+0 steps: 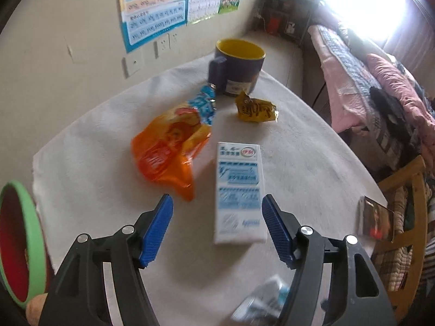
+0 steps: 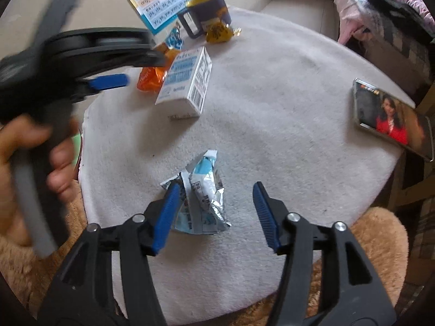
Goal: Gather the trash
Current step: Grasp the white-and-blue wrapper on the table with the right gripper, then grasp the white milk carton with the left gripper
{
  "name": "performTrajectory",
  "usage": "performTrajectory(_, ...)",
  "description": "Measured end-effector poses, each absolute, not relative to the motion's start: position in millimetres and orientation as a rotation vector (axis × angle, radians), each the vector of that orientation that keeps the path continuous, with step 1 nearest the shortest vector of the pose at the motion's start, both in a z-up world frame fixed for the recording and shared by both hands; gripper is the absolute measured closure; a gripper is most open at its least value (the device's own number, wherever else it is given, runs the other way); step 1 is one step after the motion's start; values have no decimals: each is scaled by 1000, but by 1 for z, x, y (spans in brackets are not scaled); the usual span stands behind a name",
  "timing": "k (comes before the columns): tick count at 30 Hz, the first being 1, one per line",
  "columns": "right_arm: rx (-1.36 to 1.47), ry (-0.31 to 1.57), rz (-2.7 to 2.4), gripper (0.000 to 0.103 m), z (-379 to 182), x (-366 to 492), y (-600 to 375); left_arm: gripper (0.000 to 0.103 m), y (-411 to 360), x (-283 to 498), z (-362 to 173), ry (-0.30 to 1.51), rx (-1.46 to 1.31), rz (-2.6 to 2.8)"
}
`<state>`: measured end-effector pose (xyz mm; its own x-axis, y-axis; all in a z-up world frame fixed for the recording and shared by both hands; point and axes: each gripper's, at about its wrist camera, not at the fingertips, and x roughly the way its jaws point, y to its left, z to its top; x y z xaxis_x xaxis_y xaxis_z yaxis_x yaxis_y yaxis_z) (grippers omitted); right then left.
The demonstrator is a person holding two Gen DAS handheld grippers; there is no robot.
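A white and blue milk carton [image 1: 239, 193] lies on the round white table [image 1: 312, 163]. My left gripper [image 1: 217, 201] is open and empty, its jaws just short of the carton's near end. An orange snack bag [image 1: 168, 149] lies to the carton's left and a yellow wrapper [image 1: 255, 108] sits beyond it. A crumpled silver and blue wrapper [image 2: 202, 198] lies between the jaws of my right gripper [image 2: 216, 190], which is open. The carton [image 2: 185, 81] and my left gripper [image 2: 108, 80] also show in the right wrist view.
A dark blue mug [image 1: 238, 65] with a yellow inside stands at the table's far edge. A phone [image 2: 391, 119] lies at the right edge. A green-rimmed red bin [image 1: 19, 244] sits at the left, below the table. A bed [image 1: 380, 87] is at the right.
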<state>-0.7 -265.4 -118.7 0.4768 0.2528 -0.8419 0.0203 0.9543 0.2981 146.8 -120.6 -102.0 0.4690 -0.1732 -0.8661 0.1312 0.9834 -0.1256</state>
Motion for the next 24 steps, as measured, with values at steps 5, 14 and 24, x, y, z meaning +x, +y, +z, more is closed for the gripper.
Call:
performTrajectory(5,294,1053,149,48,-117,-4,-269,38,-143,164,-126,1152,-8,-176)
performTrajectory(14,310,1064,152,48,-123,-5,-272,51,-149,169,-152,1247,16,-167)
performTrajectory(24,304,1069,156,48,-123,-2,-271,52,-126,138,-151,1246,16,-180)
